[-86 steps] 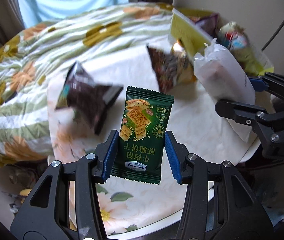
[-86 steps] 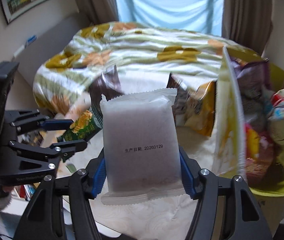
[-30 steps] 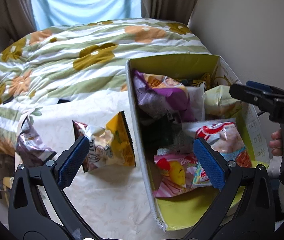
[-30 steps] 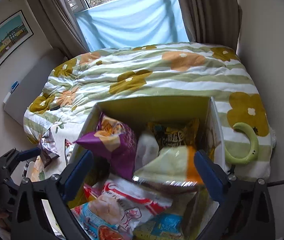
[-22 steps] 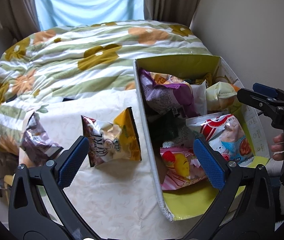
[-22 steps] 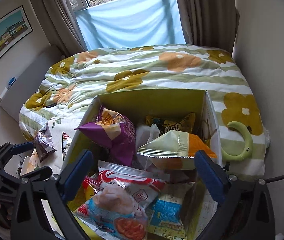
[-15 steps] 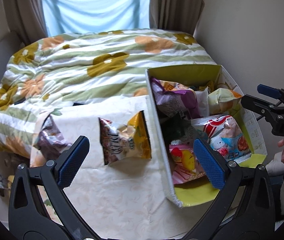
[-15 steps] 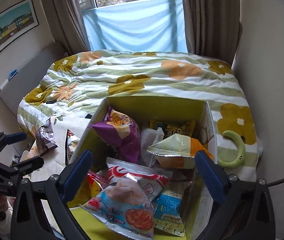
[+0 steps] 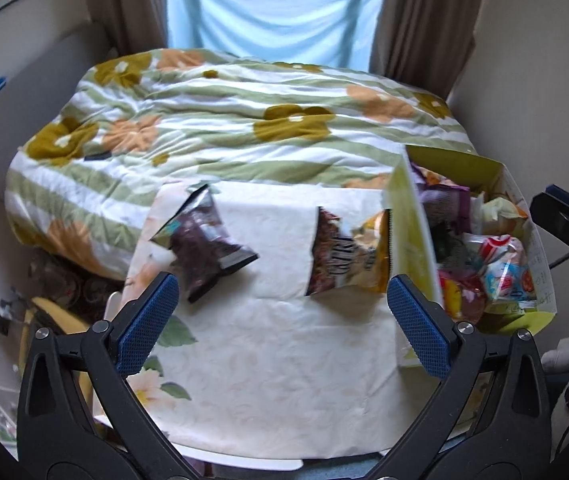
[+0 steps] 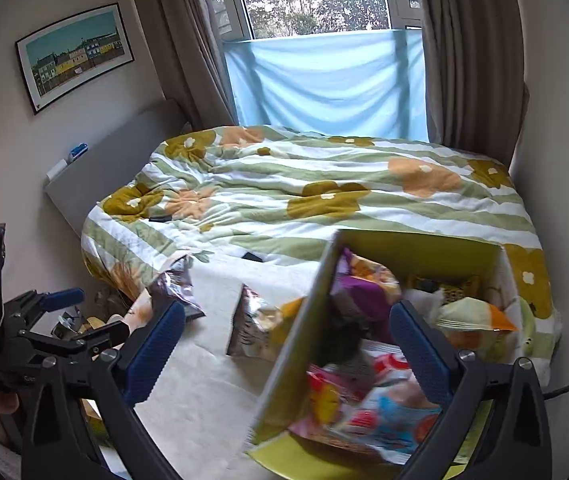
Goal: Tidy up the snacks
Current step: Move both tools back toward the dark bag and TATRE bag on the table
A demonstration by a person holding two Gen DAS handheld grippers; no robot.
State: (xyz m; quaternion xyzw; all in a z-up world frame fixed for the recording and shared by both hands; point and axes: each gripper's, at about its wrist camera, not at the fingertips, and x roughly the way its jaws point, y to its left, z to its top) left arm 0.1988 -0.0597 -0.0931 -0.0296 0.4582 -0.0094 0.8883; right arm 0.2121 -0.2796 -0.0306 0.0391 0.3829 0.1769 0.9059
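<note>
Your left gripper hangs with its blue pads spread wide and nothing between them, above the pale cloth of the small table. Your right gripper is just as empty, jaws wide apart, poised over the near left wall of the yellow box, which sits at the table's right end already piled with snack packets. Two snacks are left out on the cloth: the dark purple bag toward the left edge, and the brown-and-yellow bag lying just beside the box wall. You look to be between picks, so the next move is likely a reach down to one of these. Both bags are puffy and slick; close on the body or a crimped edge, not a corner.
</note>
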